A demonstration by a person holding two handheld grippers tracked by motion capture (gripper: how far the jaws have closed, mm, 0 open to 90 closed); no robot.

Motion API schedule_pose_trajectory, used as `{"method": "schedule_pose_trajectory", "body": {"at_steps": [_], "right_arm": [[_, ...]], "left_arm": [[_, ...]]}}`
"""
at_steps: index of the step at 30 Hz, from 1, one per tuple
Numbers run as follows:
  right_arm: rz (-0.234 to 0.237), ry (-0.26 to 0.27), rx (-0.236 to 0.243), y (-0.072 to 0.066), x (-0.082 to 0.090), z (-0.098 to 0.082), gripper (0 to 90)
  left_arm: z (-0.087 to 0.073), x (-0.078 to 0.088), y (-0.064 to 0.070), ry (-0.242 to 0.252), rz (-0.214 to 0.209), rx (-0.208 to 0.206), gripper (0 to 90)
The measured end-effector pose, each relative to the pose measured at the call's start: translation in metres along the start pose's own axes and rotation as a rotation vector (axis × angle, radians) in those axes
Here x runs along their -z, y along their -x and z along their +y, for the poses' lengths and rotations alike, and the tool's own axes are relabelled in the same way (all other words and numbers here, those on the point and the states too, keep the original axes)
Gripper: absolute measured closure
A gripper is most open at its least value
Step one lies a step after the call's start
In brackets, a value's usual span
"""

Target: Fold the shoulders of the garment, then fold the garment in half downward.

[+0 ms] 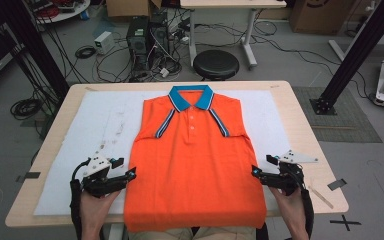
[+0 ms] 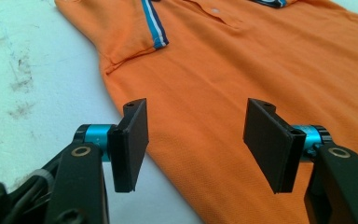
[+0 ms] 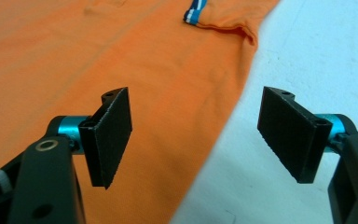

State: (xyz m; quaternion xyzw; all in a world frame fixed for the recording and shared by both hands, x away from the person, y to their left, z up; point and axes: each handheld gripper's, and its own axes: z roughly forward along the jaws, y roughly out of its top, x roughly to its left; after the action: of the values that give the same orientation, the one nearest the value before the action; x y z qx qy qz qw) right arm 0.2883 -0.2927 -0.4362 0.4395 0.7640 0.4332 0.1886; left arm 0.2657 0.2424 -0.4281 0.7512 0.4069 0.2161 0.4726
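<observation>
An orange polo shirt [image 1: 195, 165] lies flat and face up on the white cloth [image 1: 95, 130] that covers the table [image 1: 300, 120], blue collar [image 1: 192, 97] at the far end and hem hanging a little over the near edge. Its long axis runs straight away from the person, so each long side edge faces one hand.

On the left, the left tongs [image 1: 132, 173] sit just beside the shirt's left side edge, low down near the hem, pointing inward at it. In the left gripper view the left tongs [image 2: 196, 135] stand wide open with nothing between the jaws; the edge of the shirt [image 2: 242, 93] runs slantwise under the gap, one jaw over white cloth [image 2: 23, 93], the other over orange.

On the right, the right tongs [image 1: 254, 171] mirror this at the shirt's right side edge, at much the same height. The right gripper view shows the right tongs [image 3: 196, 135] equally open and empty, the shirt [image 3: 98, 60] beneath one jaw and cloth [image 3: 317, 60] beneath the other.

Neither hand looks nearer than the other; both seem poised to come down and pinch their own side edge.
</observation>
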Motion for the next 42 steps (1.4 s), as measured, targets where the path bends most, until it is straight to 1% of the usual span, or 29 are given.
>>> {"method": "schedule_pose_trajectory", "body": {"at_steps": [2, 4, 7, 9, 11, 12, 13, 14, 15, 16, 17, 18, 19, 20, 21, 22, 24, 25, 26, 27, 28, 29, 30, 31, 32, 34, 35, 38, 42], "right_arm": [[0.003, 0.0, 0.006, -0.002, -0.001, 0.001, 26.7], [0.011, -0.008, 0.005, -0.003, -0.003, 0.002, 26.7], [0.008, -0.008, 0.009, -0.006, -0.002, 0.004, 26.8], [-0.009, -0.028, 0.001, -0.009, 0.0, 0.004, 27.2], [-0.012, -0.036, 0.0, -0.008, 0.0, 0.003, 27.6], [-0.013, -0.07, 0.006, -0.009, 0.0, -0.001, 38.6], [-0.016, -0.092, 0.012, -0.01, 0.001, -0.002, 41.8], [-0.015, -0.111, 0.016, -0.01, 0.0, -0.004, 44.0], [-0.016, -0.134, 0.013, -0.011, 0.0, -0.005, 46.8], [-0.016, -0.134, 0.013, -0.011, 0.0, -0.005, 46.8], [-0.007, -0.169, 0.015, -0.012, -0.002, -0.007, 52.5], [-0.006, -0.184, 0.015, -0.013, -0.003, -0.008, 55.2], [0.001, -0.192, 0.011, -0.014, -0.004, -0.01, 58.4], [0.007, -0.199, 0.015, -0.015, -0.005, -0.011, 59.5], [0.0, -0.193, 0.023, -0.016, -0.006, -0.013, 60.4], [0.0, -0.193, 0.023, -0.016, -0.006, -0.013, 60.4], [-0.021, -0.181, 0.032, -0.017, -0.005, -0.015, 67.0], [-0.021, -0.181, 0.032, -0.017, -0.005, -0.015, 67.0], [-0.021, -0.171, 0.021, -0.016, -0.004, -0.016, 71.1], [-0.022, -0.171, 0.02, -0.015, -0.004, -0.017, 73.8], [-0.016, -0.169, 0.023, -0.015, -0.003, -0.017, 77.1], [-0.016, -0.169, 0.023, -0.015, -0.003, -0.017, 77.1], [-0.002, -0.169, 0.024, -0.015, -0.003, -0.018, 81.7], [0.006, -0.169, 0.029, -0.015, -0.003, -0.018, 84.0], [0.012, -0.165, 0.031, -0.016, -0.003, -0.018, 86.3], [0.027, -0.167, 0.034, -0.015, -0.002, -0.018, 88.0], [0.033, -0.167, 0.023, -0.014, -0.002, -0.018, 88.3], [0.054, -0.168, 0.01, -0.01, 0.002, -0.02, 88.7], [0.069, -0.157, -0.004, -0.008, 0.009, -0.021, 88.7]], "left_arm": [[-0.002, 0.001, 0.0, 0.002, -0.002, 0.006, 40.2], [-0.003, 0.001, 0.002, -0.004, 0.007, 0.007, 40.2], [-0.002, 0.004, 0.005, 0.002, 0.004, -0.008, 39.6], [-0.002, 0.005, 0.006, -0.011, 0.011, -0.006, 39.4], [-0.005, 0.004, 0.006, -0.04, 0.015, 0.014, 39.6], [-0.007, 0.004, 0.005, -0.057, 0.02, 0.026, 39.8], [-0.01, 0.003, 0.005, -0.072, 0.019, 0.036, 40.1], [-0.012, 0.003, 0.004, -0.095, 0.03, 0.043, 40.3], [-0.016, 0.002, 0.003, -0.124, 0.025, 0.069, 40.5], [-0.016, 0.002, 0.003, -0.124, 0.025, 0.069, 41.7], [-0.017, 0.002, 0.003, -0.133, 0.024, 0.071, 43.4], [-0.019, 0.001, 0.003, -0.144, 0.021, 0.07, 45.1], [-0.02, 0.0, 0.004, -0.155, 0.017, 0.073, 46.1], [-0.022, -0.001, 0.005, -0.164, 0.014, 0.071, 47.7], [-0.023, -0.002, 0.005, -0.177, 0.013, 0.067, 49.6], [-0.024, -0.003, 0.006, -0.192, 0.01, 0.065, 49.6], [-0.026, -0.003, 0.008, -0.187, 0.03, 0.044, 54.4], [-0.027, -0.003, 0.008, -0.185, 0.036, 0.043, 54.4], [-0.027, -0.003, 0.009, -0.183, 0.048, 0.042, 60.2], [-0.027, -0.002, 0.009, -0.183, 0.054, 0.04, 64.6], [-0.027, -0.002, 0.008, -0.182, 0.043, 0.044, 70.5], [-0.028, -0.001, 0.008, -0.178, 0.022, 0.052, 70.5], [-0.028, -0.002, 0.009, -0.173, 0.016, 0.052, 75.6], [-0.029, -0.001, 0.01, -0.168, 0.02, 0.046, 77.6], [-0.029, -0.001, 0.01, -0.167, 0.005, 0.045, 81.8], [-0.029, -0.001, 0.011, -0.168, 0.008, 0.04, 84.3], [-0.029, 0.0, 0.012, -0.165, 0.011, 0.034, 84.6], [-0.028, 0.004, 0.013, -0.155, 0.001, 0.021, 85.3], [-0.027, 0.011, 0.009, -0.147, -0.039, 0.029, 85.3]]}}
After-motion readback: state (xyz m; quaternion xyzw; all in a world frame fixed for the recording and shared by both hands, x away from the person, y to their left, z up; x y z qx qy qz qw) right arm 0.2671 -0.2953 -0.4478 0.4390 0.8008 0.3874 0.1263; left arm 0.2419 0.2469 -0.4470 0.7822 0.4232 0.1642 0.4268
